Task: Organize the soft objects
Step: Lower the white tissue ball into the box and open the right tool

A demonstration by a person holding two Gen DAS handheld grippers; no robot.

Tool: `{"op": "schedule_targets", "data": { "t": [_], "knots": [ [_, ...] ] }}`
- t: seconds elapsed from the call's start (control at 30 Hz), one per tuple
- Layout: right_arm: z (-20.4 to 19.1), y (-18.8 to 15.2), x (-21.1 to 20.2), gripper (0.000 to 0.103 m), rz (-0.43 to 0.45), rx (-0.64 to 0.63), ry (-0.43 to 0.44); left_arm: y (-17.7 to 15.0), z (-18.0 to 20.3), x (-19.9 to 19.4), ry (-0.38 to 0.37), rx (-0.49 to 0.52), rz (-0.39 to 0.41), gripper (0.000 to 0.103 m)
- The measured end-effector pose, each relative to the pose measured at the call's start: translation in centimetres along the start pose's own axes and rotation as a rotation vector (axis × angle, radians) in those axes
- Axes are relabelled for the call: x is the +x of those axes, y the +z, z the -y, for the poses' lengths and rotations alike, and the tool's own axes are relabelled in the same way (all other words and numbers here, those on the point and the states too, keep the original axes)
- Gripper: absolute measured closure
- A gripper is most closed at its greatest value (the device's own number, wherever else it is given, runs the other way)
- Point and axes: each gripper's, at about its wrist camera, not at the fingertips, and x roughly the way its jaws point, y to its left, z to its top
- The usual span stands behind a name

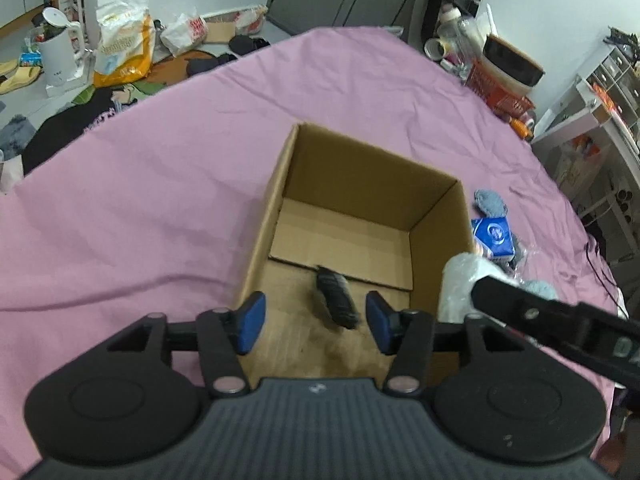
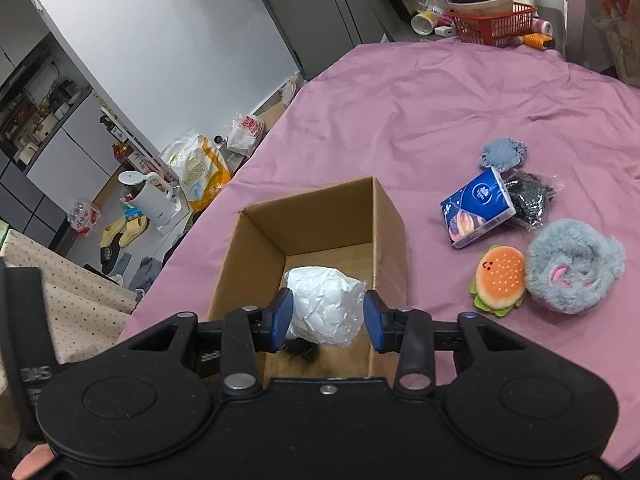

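Left wrist view: left gripper (image 1: 312, 322) over the near end of the open cardboard box (image 1: 362, 168), blue pads spread, touching nothing; dark rolled item (image 1: 336, 296) blurred between and below them, above the box floor. Right wrist view alone: right gripper (image 2: 326, 314) clamped on a white crinkled bundle (image 2: 324, 304) above the same box; on the pink sheet (image 2: 440, 100), toward its right edge, a blue tissue pack (image 2: 476, 210), burger plush (image 2: 500, 280), grey fluffy plush (image 2: 574, 266). Left view alone: clear sight of the box floor.
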Motion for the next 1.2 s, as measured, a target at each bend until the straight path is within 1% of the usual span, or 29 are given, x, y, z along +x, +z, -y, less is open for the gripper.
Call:
{"op": "schedule_targets", "data": {
  "t": [0.07,0.17,0.23,0.33,0.53,0.7,0.8,0.87,0.9,0.97,1.03,1.13,1.2],
  "knots": [
    [-0.1,-0.1,0.3,0.064,-0.008,0.01,0.004,0.1,-0.2,-0.7,-0.016,-0.012,0.017,0.047],
    [-0.4,-0.2,0.6,0.064,-0.023,0.014,0.016,0.3,-0.4,-1.9,-0.019,-0.027,0.044,0.042],
    [-0.5,-0.2,0.9,0.064,-0.031,0.02,0.021,0.5,-0.7,-2.7,0.002,-0.042,0.071,0.036],
    [-0.7,-0.2,1.3,0.064,-0.049,0.019,0.019,0.8,-1.1,-3.6,0.012,-0.055,0.117,0.029],
    [-1.2,-0.4,2.5,0.063,-0.089,-0.001,0.005,1.0,-1.8,-4.3,0.039,-0.091,0.138,0.027],
    [-1.9,-1.0,3.5,0.062,-0.123,-0.048,-0.017,0.7,-2.2,-4.5,0.038,-0.115,0.158,0.025],
    [-2.2,-1.2,3.5,0.054,-0.124,-0.064,-0.022,0.4,-2.1,-4.9,0.055,-0.096,0.169,0.025],
    [-2.2,-1.3,3.2,0.044,-0.121,-0.062,-0.003,0.3,-2.0,-5.1,0.068,-0.104,0.17,0.025],
    [-2.2,-1.3,3.0,0.041,-0.115,-0.058,0.005,0.3,-2.1,-5.3,0.064,-0.117,0.168,0.025],
    [-2.1,-1.2,2.2,0.031,-0.092,-0.06,0.013,0.4,-2.2,-5.6,0.055,-0.139,0.167,0.025],
    [-2.0,-1.2,1.5,0.024,-0.07,-0.068,0.018,0.4,-1.9,-6.0,0.062,-0.118,0.17,0.025],
    [-1.9,-1.3,0.8,0.018,-0.068,-0.075,0.035,0.2,-0.9,-6.8,0.102,-0.079,0.191,0.025],
    [-1.7,-1.4,0.3,0.015,-0.068,-0.082,0.041,0.2,-0.5,-7.1,0.089,-0.077,0.183,0.025]
  ]
}}
